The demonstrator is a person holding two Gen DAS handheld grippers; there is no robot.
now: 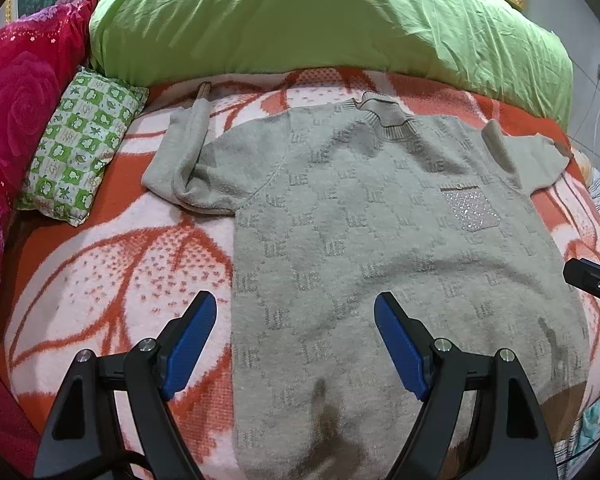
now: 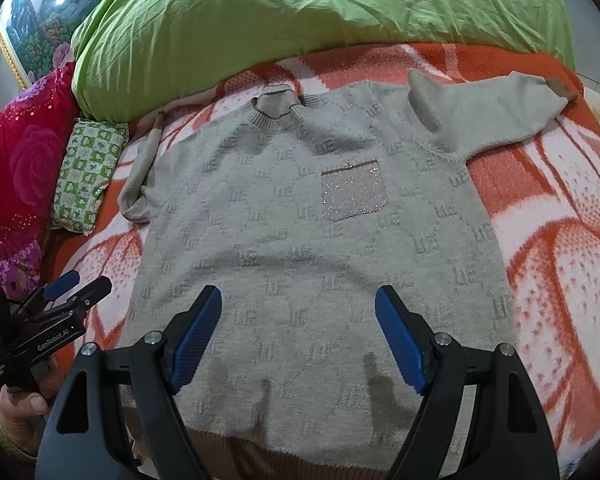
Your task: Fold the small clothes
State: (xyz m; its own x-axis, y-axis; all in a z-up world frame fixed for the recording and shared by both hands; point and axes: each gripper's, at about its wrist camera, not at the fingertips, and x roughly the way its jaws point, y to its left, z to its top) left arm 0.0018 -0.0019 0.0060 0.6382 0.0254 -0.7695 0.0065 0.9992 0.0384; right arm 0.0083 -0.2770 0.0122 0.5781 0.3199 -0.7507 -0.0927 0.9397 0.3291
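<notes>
With the grey sweater point(image 2: 300, 240) lying flat, front up, on the orange blanket point(image 2: 540, 280) below the green duvet point(image 2: 300, 20), both left tongs point(image 1: 294, 334) and right tongs point(image 2: 298, 330) gape wide and empty above its hem; folding appears unstarted, so you should next grip a sleeve point(image 2: 492, 108) or side edge.

Left wrist view: close above hem end of grey sweater point(image 1: 380, 240), facing along it toward collar and green duvet point(image 1: 320, 20); aimed over sweater's left edge. Right wrist view: same facing, similarly near, centred over sweater point(image 2: 320, 240). Shared: whole sweater, orange blanket point(image 1: 100, 280), duvet, checked pillow point(image 2: 88, 176).
</notes>
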